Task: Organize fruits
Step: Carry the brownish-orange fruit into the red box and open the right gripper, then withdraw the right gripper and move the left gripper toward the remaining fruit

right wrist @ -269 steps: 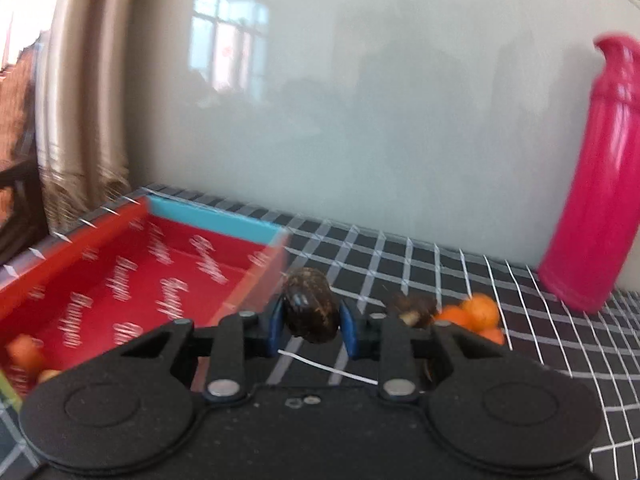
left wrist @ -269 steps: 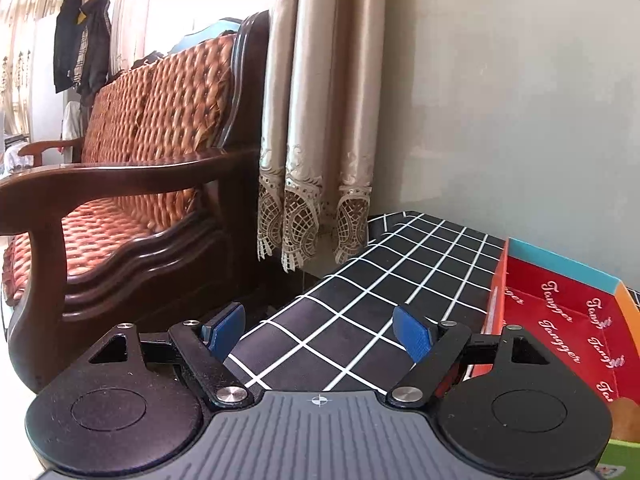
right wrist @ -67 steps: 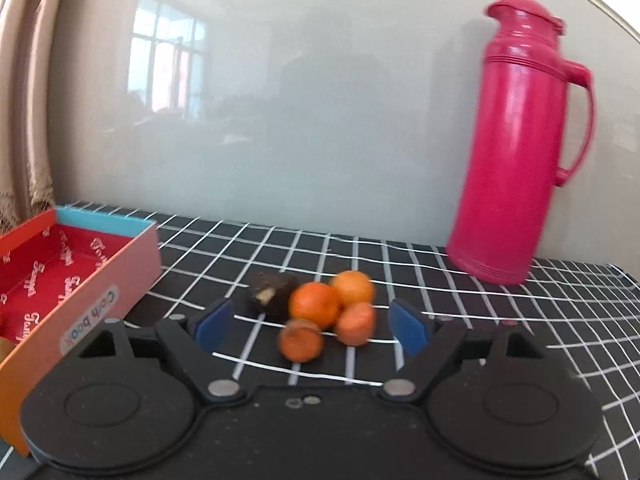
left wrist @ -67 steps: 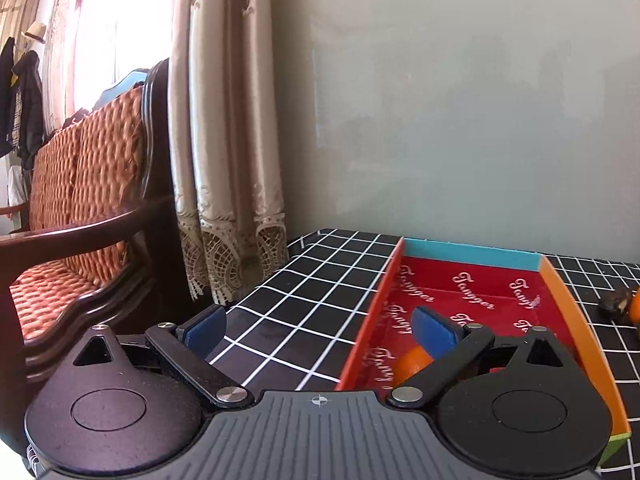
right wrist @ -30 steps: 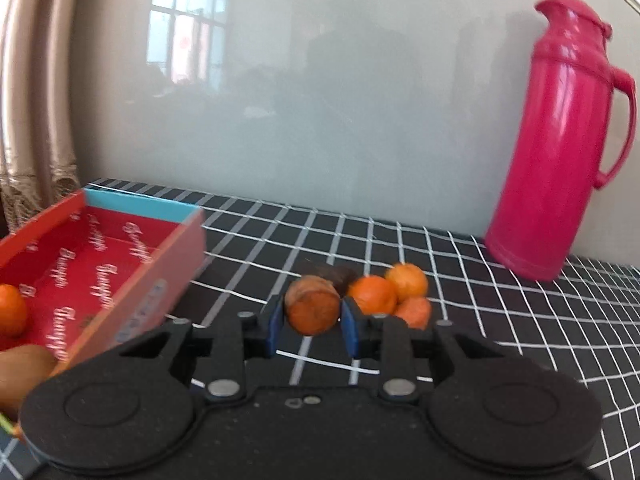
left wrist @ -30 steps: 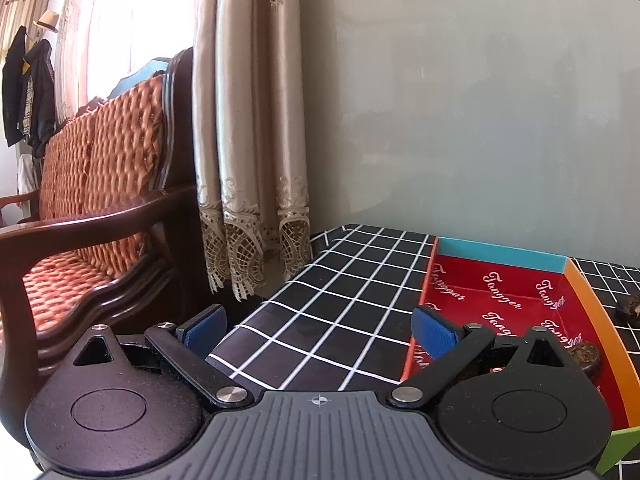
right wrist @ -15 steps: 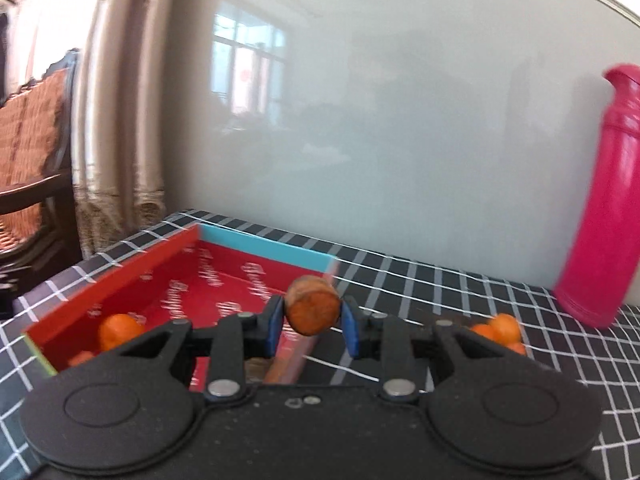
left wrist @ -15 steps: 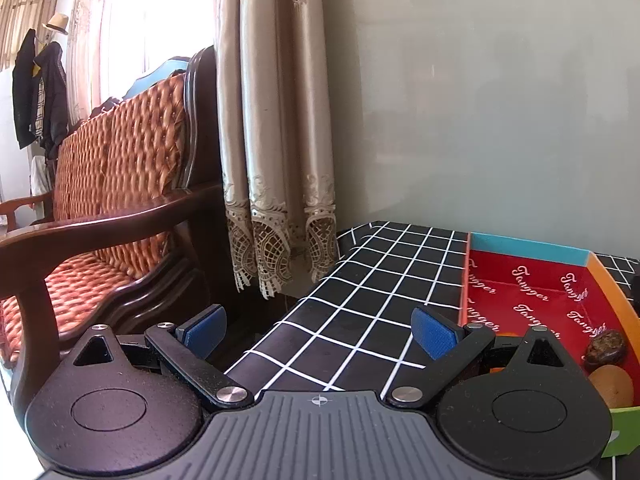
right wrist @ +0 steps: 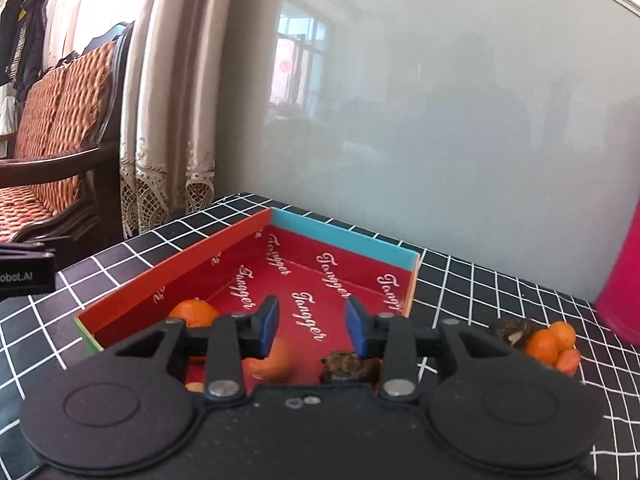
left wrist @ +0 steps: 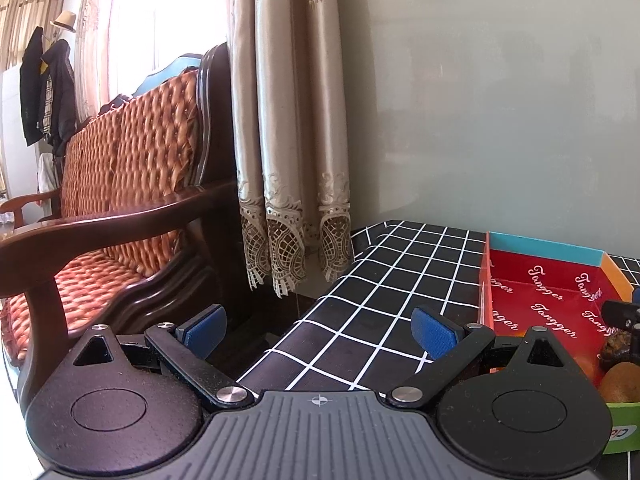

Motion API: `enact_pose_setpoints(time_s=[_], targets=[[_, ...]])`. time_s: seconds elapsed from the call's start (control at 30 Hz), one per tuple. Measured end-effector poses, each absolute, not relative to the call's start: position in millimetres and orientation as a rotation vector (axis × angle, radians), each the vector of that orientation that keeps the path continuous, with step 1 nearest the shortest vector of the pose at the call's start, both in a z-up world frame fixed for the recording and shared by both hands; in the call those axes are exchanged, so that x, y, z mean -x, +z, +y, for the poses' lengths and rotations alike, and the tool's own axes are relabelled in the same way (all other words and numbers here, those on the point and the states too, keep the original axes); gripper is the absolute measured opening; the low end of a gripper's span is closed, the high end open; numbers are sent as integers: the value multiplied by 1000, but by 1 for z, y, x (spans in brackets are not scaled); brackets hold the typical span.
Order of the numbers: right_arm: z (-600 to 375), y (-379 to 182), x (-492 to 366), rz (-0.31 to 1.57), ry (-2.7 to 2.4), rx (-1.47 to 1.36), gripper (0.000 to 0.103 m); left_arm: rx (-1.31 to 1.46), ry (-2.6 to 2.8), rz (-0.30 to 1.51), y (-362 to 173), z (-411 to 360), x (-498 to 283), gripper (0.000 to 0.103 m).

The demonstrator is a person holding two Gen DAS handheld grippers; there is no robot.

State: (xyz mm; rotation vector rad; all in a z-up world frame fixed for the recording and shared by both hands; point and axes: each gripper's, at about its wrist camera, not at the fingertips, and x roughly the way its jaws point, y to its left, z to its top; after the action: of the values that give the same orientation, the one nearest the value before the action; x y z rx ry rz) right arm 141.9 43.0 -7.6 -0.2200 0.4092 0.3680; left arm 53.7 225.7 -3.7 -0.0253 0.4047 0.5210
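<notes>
We hold the right gripper (right wrist: 312,326) low in the frame, over the near part of the red box (right wrist: 192,266); its jaws are opening, the blue pads (right wrist: 270,322) clear of everything, nothing between them. Just below and left of the gap a blurred orange fruit (right wrist: 276,362) shows over the box floor; we cannot tell whether it is falling or resting. To its right, at lower centre, lies a dark fruit (right wrist: 344,362); an orange (right wrist: 194,312) sits against the box's left wall, left of centre. Outside the box, at the right edge of the frame, three oranges (right wrist: 554,344) huddle on the checked cloth (right wrist: 480,292) with a dark piece (right wrist: 510,330) touching them on the left; a pink flask (right wrist: 622,280) stands behind them at far right.

In the left view our left gripper (left wrist: 318,328) stands wide apart with nothing in it, over the cloth's near corner at lower centre; the box lies at the right of that frame, a brown fruit (left wrist: 622,382) and a dark one above it in its near corner at the right edge, where the tip of the right gripper pokes in. A sofa (left wrist: 120,184) fills the left, a curtain (left wrist: 288,140) hangs at centre.
</notes>
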Motion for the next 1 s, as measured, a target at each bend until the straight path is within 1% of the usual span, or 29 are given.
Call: enact_pose_setpoints(time_s=[0.13, 0.23, 0.7, 1.0], targets=[[35, -6, -141, 405, 354, 209, 36, 27, 516, 399, -2, 223, -55, 98], [24, -4, -142, 402, 336, 200, 38, 25, 505, 396, -1, 217, -56, 98], [-46, 7, -145, 402, 215, 113, 39, 19, 489, 366, 8, 196, -58, 98], [-83, 4, -141, 411, 152, 109, 39, -2, 408, 354, 12, 156, -67, 98]])
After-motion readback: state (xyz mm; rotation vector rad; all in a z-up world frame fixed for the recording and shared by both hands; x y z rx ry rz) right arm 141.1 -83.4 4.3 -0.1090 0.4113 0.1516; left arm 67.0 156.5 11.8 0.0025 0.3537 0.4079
